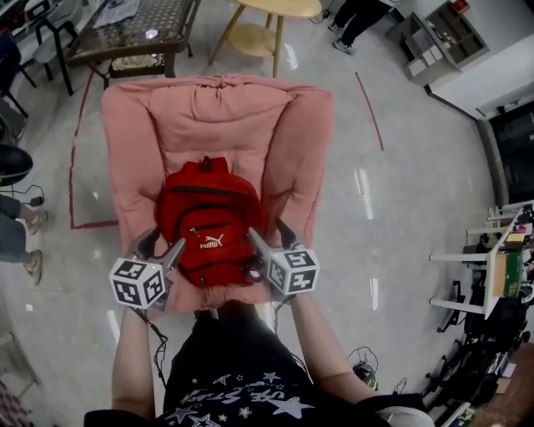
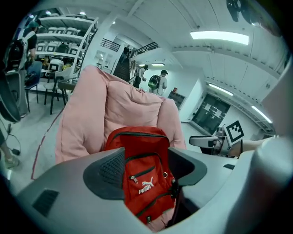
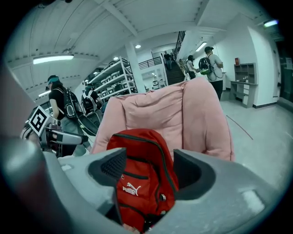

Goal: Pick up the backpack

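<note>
The left gripper [image 1: 161, 246] and the right gripper [image 1: 269, 235] are both held with jaws apart and nothing clamped; in each gripper view the red backpack [image 1: 204, 225] is framed in the gap between the pads, not pressed by them. The backpack is propped upright on the seat of a pink beanbag chair [image 1: 217, 108], leaning against its back cushion, and the grippers are placed at its lower left and lower right sides; whether they touch it cannot be told. The chair is set on a glossy grey floor [image 1: 400, 208] marked with red tape lines [image 1: 370, 110]. Behind the chair a dark glass-topped table [image 1: 142, 29] and a light wooden stool [image 1: 267, 25] are seen, with a white shelf unit [image 1: 434, 37] farther right. The backpack is closely flanked by the chair's padded arms, which rise on either side of it. Only in the left gripper view are tall storage racks [image 2: 64, 41] and people by a staircase [image 2: 155, 82] shown, along with the right gripper's marker cube [image 2: 234, 131]; only in the right gripper view is a person in a cap [image 3: 57, 103] shown standing behind the left gripper's marker cube [image 3: 37, 119].
</note>
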